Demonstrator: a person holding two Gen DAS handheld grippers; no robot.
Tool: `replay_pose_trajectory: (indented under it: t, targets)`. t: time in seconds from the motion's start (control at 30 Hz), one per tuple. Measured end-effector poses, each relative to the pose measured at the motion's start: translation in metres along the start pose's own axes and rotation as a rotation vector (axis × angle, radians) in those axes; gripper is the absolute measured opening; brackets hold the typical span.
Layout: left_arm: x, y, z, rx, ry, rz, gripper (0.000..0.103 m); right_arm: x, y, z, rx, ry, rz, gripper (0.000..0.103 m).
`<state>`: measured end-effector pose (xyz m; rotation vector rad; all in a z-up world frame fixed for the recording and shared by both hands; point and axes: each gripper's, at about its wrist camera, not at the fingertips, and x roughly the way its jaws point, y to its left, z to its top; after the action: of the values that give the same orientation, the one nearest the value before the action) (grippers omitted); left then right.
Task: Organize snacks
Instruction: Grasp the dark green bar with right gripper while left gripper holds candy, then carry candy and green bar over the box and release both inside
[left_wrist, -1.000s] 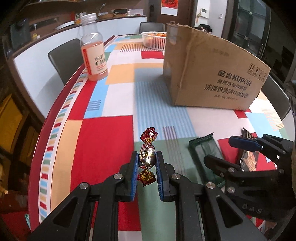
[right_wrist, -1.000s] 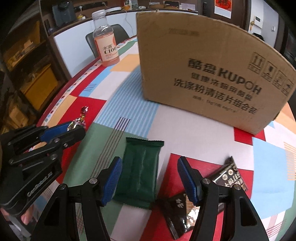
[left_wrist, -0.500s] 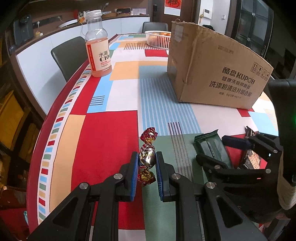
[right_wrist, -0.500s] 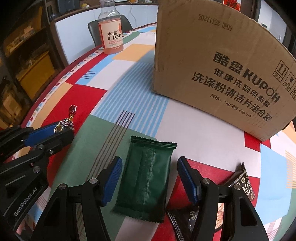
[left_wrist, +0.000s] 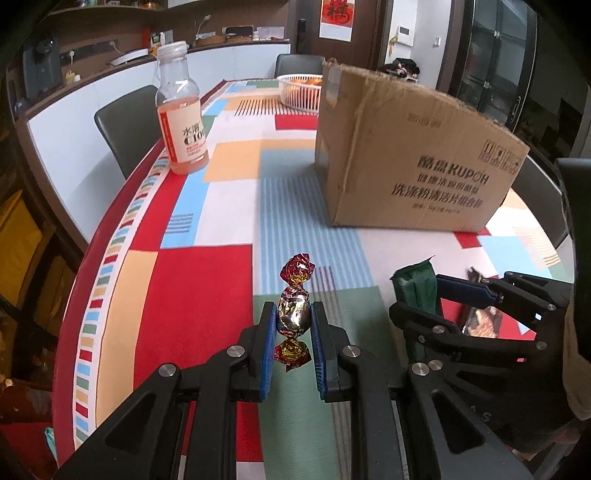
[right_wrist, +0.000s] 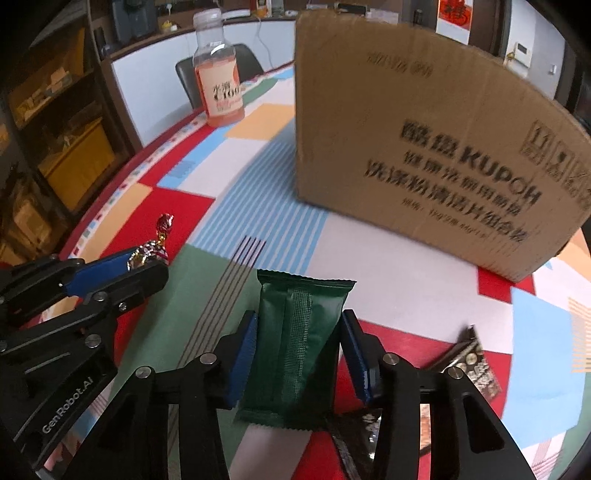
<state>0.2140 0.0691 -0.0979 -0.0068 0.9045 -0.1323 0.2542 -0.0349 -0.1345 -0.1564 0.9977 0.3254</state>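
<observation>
Left gripper (left_wrist: 293, 321) clenches one foil candy (left_wrist: 293, 314), right gripper (right_wrist: 298, 350), just closing, grasps one green packet (right_wrist: 299, 343); bare tablecloth (left_wrist: 229, 206) upper left, one box (left_wrist: 413, 162) upper right.

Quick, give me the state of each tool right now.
Left tool: shut on the foil-wrapped candy.
Right tool: jaws have just been closing around the green snack packet; both pads sit at its edges, and it looks gripped.

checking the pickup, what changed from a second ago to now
The right tool has just been closing around the green packet, its pads now at the packet's edges. Unchanged: the left tool is clamped on the foil candy; box and bottle in place.
</observation>
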Motion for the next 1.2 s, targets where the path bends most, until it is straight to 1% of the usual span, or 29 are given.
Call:
replay_pose_trajectory:
  t: [0.27,0.63,0.9,1.2]
  targets:
    - [-0.021,-0.011,0.018,0.010,-0.066,-0.019,0.019,-0.033,-0.016,0.007,0.041,-0.096,-0.005,0.045]
    - [-0.041,-0.032,0.048,0.047,-0.151,-0.041,0.019,-0.069,-0.037,0.018,0.088,-0.199,-0.006,0.045]
    - [-0.056,-0.051,0.077,0.081,-0.223,-0.056,0.019,-0.100,-0.057,0.033,0.113,-0.293,-0.028,0.045]
    - [-0.065,-0.071,0.110,0.101,-0.270,-0.087,0.019,-0.129,-0.081,0.052,0.137,-0.390,-0.059,0.045]
